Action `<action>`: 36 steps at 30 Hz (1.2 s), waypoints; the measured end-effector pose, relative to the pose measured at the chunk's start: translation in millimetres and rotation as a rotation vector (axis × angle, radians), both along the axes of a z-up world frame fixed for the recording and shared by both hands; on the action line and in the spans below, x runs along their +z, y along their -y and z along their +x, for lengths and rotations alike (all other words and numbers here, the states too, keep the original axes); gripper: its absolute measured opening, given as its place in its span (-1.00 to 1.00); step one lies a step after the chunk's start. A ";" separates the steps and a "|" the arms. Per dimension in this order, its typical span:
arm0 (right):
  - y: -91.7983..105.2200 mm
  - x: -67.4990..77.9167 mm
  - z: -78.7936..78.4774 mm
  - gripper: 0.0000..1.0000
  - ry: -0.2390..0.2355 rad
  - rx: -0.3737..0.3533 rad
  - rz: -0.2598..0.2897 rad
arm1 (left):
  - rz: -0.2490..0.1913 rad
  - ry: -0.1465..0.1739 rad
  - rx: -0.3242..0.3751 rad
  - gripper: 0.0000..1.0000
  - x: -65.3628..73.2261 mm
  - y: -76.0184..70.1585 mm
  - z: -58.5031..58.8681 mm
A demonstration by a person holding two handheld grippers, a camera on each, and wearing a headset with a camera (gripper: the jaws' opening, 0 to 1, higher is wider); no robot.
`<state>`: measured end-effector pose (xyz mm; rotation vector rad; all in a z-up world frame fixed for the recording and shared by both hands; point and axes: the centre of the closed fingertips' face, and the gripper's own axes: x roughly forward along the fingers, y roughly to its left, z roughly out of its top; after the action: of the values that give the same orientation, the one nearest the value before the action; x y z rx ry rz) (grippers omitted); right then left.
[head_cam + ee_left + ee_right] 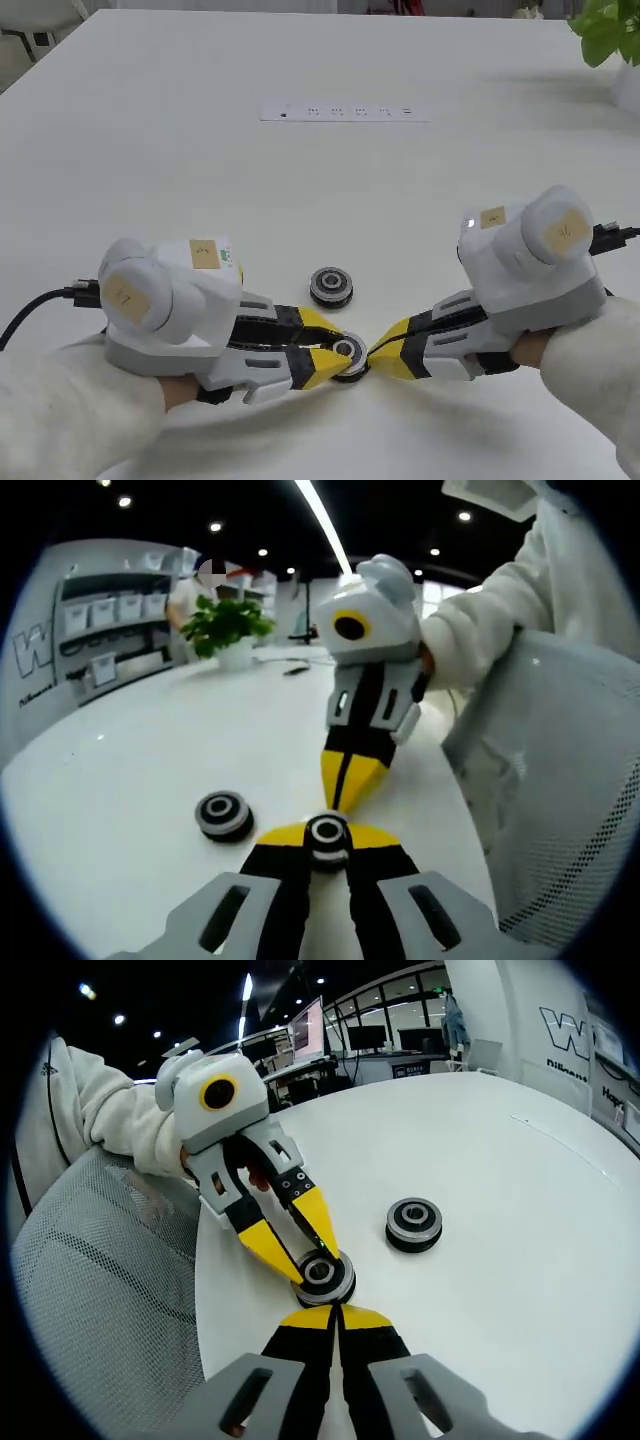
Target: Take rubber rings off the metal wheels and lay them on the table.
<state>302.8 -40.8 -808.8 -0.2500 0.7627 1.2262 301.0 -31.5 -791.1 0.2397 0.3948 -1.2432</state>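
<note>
Two metal wheels sit on the desk (300, 180), the far wheel (331, 286) untouched. My left hand-held gripper (338, 362) is clamped on the near wheel (348, 351). The right hand-held gripper (374, 353), jaws together, touches its rubber ring (347, 1285). I judge the closed tip could skid off and knock the wheel loose.

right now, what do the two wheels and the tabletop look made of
Clamped wheel: shiny silvery hub, likely metal, with a matte black band, probably rubber. Loose wheel: same look. Tabletop: smooth white with soft reflections, perhaps laminate.
</note>
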 end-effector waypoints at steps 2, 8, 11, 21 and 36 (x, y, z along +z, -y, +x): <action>-0.1 0.9 -0.3 -1.00 -0.004 -0.006 0.008 | 0.001 0.001 0.001 -0.72 0.0 0.1 -0.1; 0.2 1.2 0.2 -1.00 -0.041 -0.036 0.018 | 0.002 0.004 0.000 -0.72 0.0 0.0 -0.5; 0.8 1.7 0.1 -1.00 -0.063 -0.052 0.029 | 0.002 0.006 -0.002 -0.72 -0.1 -0.1 -0.7; 0.0 4.5 -1.6 -1.00 -0.135 -0.103 0.067 | 0.000 0.008 -0.004 -0.72 0.0 -0.5 -1.3; -0.7 11.6 -1.0 -1.00 -0.187 -0.146 0.110 | -0.007 0.005 -0.004 -0.72 -0.2 -1.1 -1.6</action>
<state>301.8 -40.1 -797.1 0.0116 0.8559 1.1586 299.4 -30.4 -791.3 0.2383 0.3858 -1.2474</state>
